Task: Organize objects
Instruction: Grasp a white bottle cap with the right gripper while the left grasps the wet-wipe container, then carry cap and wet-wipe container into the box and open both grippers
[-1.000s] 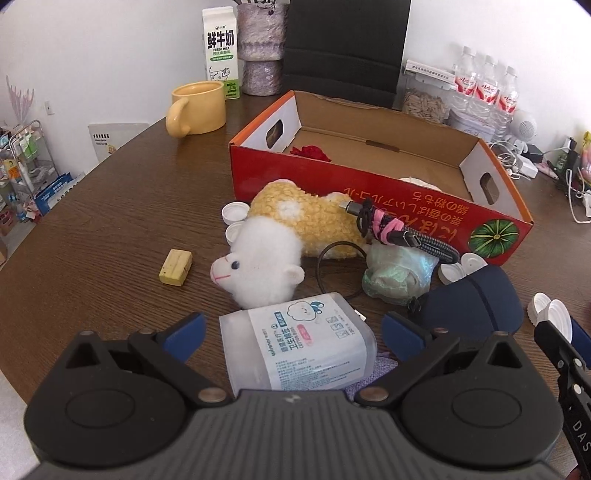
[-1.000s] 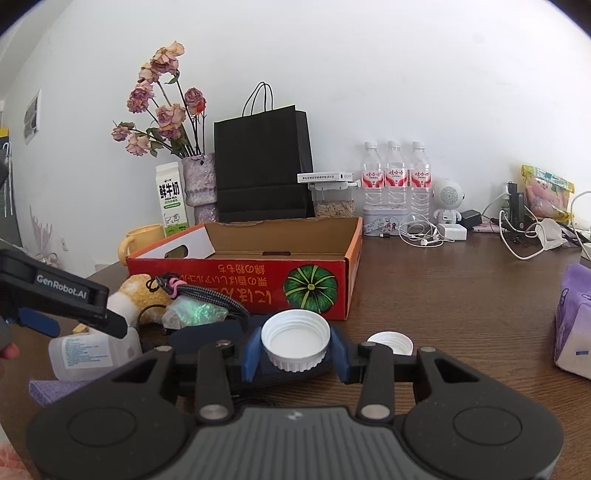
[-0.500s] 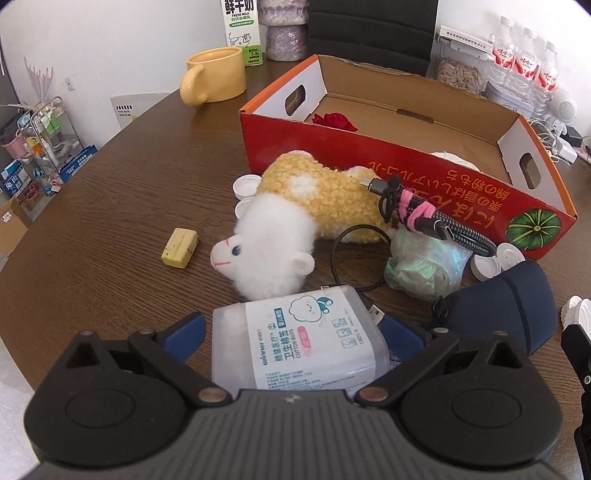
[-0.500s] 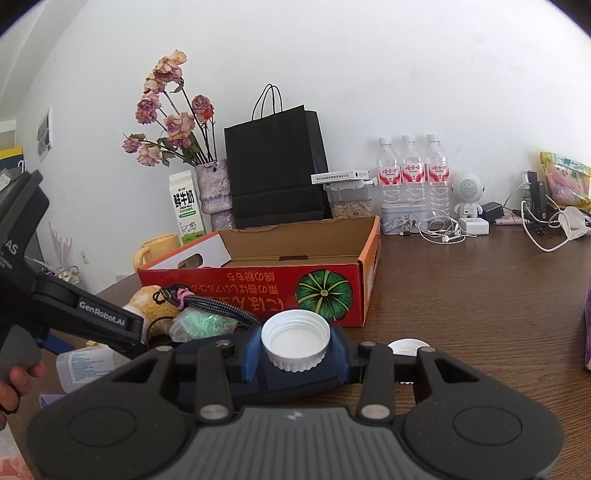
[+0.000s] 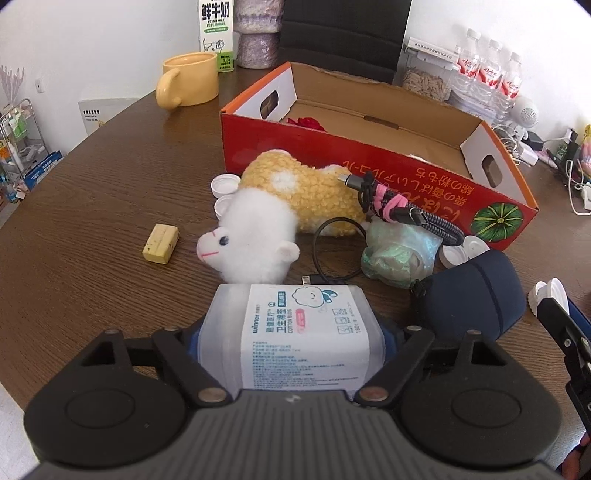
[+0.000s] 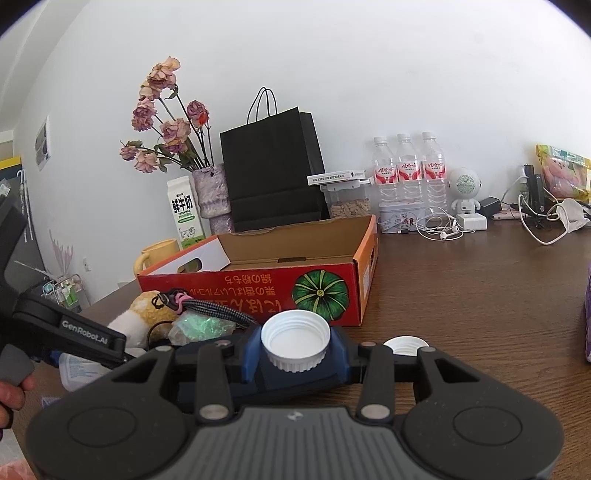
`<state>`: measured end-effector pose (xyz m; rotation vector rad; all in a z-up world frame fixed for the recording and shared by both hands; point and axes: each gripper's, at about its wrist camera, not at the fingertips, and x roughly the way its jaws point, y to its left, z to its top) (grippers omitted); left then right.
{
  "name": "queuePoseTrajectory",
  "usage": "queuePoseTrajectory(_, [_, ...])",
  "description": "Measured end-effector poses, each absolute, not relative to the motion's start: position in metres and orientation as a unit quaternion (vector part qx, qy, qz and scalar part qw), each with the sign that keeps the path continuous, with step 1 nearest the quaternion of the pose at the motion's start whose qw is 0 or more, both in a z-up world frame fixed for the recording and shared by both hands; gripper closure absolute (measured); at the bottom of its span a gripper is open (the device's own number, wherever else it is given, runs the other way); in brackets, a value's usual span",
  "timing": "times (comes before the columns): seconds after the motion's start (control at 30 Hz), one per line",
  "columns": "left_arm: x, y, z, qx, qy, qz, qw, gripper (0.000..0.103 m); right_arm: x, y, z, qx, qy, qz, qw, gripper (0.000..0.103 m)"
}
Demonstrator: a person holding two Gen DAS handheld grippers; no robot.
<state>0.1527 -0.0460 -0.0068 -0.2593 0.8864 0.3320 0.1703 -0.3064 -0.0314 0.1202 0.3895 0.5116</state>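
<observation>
A clear cotton bud box [image 5: 288,314] with a white label lies on the wooden table between the fingers of my left gripper [image 5: 291,339]. Its jaws are closing and the blue pads [image 5: 192,339] touch the box's sides. My right gripper [image 6: 295,347] is shut on an upturned white bottle cap [image 6: 295,338], held above the table in front of the red cardboard box [image 6: 240,291]. A plush sheep [image 5: 280,210], a bundled cable [image 5: 406,210], crumpled plastic [image 5: 399,254] and a navy pouch [image 5: 476,295] lie before the red box [image 5: 369,166].
A yellow block [image 5: 160,243] and loose white caps [image 5: 225,184] lie left of the sheep. A yellow mug [image 5: 188,79], milk carton [image 5: 216,35], black bag [image 6: 273,173] and water bottles [image 6: 406,166] stand at the back. Another cap [image 6: 404,345] lies beside my right gripper.
My left gripper slid forward around the cotton bud box and its jaws narrowed onto it. The right gripper kept its hold on the cap and tilted up slightly.
</observation>
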Motion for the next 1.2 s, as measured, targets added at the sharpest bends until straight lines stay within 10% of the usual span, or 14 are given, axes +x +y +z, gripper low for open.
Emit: queuePoseTrajectory(1.2, [0.187, 0.015, 0.047, -0.056, 0.177, 0.03, 0.982, 0.019, 0.233, -0.201, 0.018, -0.018, 0.166, 0.209, 0.964, 0.064])
